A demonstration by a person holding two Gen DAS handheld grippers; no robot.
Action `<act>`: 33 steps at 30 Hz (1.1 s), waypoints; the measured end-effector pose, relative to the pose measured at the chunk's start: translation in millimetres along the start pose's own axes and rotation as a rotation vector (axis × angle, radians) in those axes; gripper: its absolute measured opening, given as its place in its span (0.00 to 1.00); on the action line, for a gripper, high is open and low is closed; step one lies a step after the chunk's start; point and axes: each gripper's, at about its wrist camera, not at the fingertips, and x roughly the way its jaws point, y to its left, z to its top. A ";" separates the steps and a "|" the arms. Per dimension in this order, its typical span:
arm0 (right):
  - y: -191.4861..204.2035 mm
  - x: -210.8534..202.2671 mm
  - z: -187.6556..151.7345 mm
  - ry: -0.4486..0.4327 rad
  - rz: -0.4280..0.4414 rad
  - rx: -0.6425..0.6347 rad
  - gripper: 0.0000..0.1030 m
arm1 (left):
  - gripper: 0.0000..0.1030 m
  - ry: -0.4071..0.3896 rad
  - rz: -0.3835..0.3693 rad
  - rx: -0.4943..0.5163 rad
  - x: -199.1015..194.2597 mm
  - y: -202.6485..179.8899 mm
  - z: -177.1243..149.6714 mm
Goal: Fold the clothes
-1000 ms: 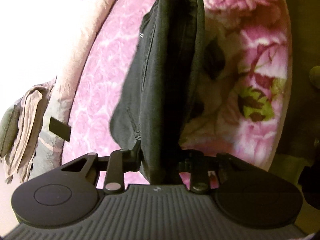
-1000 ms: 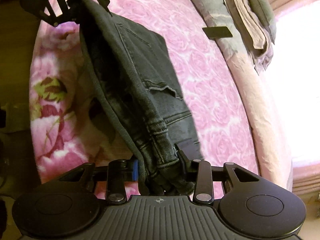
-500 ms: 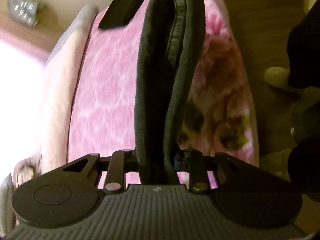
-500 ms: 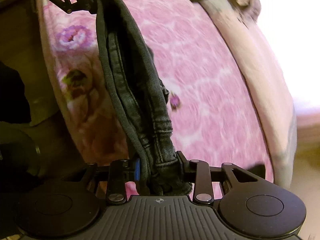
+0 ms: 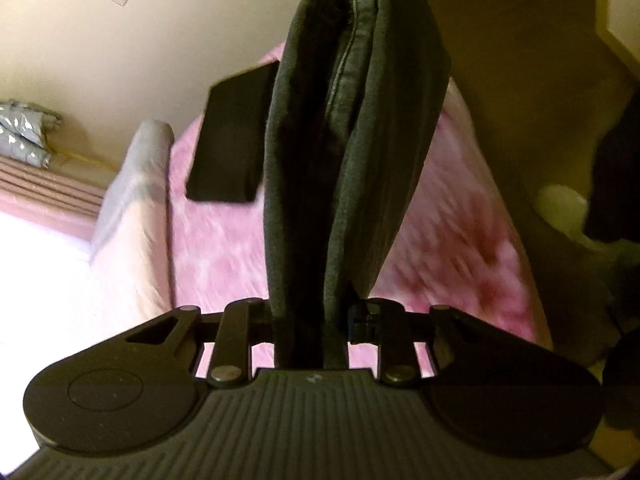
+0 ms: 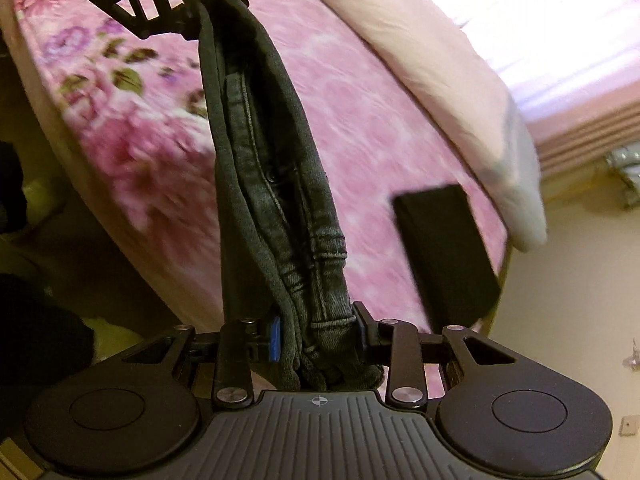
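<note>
A pair of dark grey jeans [image 6: 272, 184] hangs folded lengthwise, stretched in the air between my two grippers above a pink bed. My left gripper [image 5: 310, 320] is shut on one end of the jeans [image 5: 352, 152]. My right gripper [image 6: 316, 336] is shut on the other end, at the stitched hem. The left gripper also shows at the top of the right wrist view [image 6: 188, 4], clamped on the far end of the jeans. The fingertips of both grippers are hidden by the cloth.
The bed has a pink rose blanket [image 6: 360, 120] with large flowers [image 6: 120, 120] near its edge. A flat black rectangle [image 6: 444, 256] lies on the bed, also in the left wrist view [image 5: 232, 140]. A pale pink quilt [image 6: 440, 60] runs along the window side.
Both grippers have swung with the jeans along the bed toward the end with the black rectangle. The jeans now hang narrower and more taut between them. Both grips are unchanged.
</note>
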 end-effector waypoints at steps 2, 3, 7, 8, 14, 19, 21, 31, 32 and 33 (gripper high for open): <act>-28.1 -1.1 -23.1 -0.010 -0.012 -0.008 0.32 | 0.22 -0.004 0.017 -0.011 9.7 14.7 28.7; -42.3 -1.2 -33.6 -0.014 -0.020 -0.012 0.32 | 0.22 -0.007 0.025 -0.015 14.7 21.8 40.7; -92.1 3.7 -62.7 -0.021 -0.061 -0.022 0.32 | 0.22 -0.020 0.058 -0.009 37.8 49.6 77.4; -102.2 5.6 -66.4 -0.024 -0.073 -0.024 0.32 | 0.22 -0.024 0.067 -0.007 43.7 56.8 85.3; -149.6 20.1 -72.2 -0.008 -0.127 -0.004 0.32 | 0.22 -0.079 0.121 0.014 80.4 99.5 95.1; -185.3 38.6 -67.9 0.018 -0.157 0.011 0.32 | 0.22 -0.117 0.126 0.028 114.8 132.4 100.9; -200.7 47.7 -63.3 0.024 -0.161 0.015 0.32 | 0.22 -0.120 0.130 0.034 122.7 146.6 104.7; -307.6 103.5 -59.9 -0.053 -0.202 -0.014 0.32 | 0.23 -0.068 0.271 0.000 210.9 223.3 134.0; -321.9 112.3 -61.0 -0.068 -0.211 -0.021 0.32 | 0.23 -0.060 0.289 -0.006 222.5 230.1 137.5; -336.5 122.3 -62.0 -0.081 -0.225 -0.028 0.32 | 0.23 -0.051 0.307 -0.012 234.2 237.0 140.9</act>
